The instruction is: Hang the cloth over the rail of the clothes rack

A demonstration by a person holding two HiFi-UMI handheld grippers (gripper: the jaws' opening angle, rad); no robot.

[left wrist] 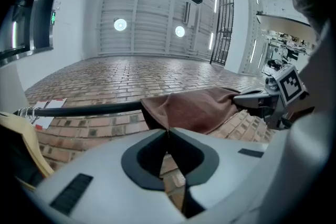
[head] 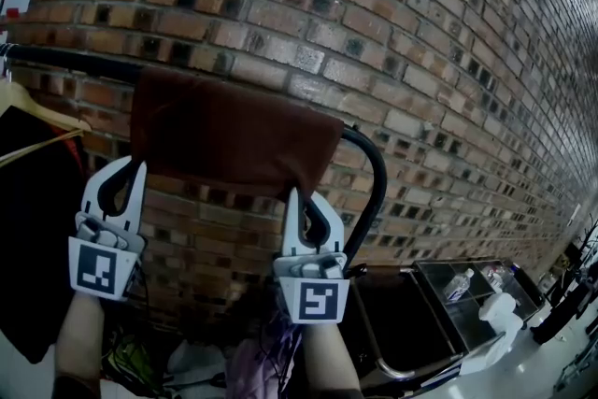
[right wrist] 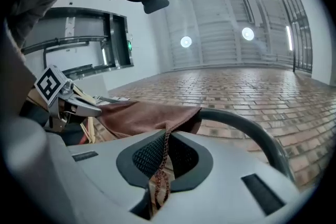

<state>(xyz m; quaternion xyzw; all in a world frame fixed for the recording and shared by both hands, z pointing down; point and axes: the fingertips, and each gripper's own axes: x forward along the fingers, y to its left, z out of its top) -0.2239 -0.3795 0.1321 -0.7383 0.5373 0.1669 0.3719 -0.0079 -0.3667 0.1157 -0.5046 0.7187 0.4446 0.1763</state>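
Soft matt cloth (head: 234, 135) with stitched hem, smooth metal rail (head: 75, 59), rough brick wall (head: 374, 5), smooth wooden hanger (head: 47, 112)

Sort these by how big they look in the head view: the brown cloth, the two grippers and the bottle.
1. brown cloth
2. left gripper and right gripper: about alike
3. bottle, though it sits farther from the camera

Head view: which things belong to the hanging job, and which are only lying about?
Job: brown cloth, clothes rack rail, left gripper and right gripper, both shut on the cloth.
Lying about: wooden hanger, dark garment, plastic bottle, cart.
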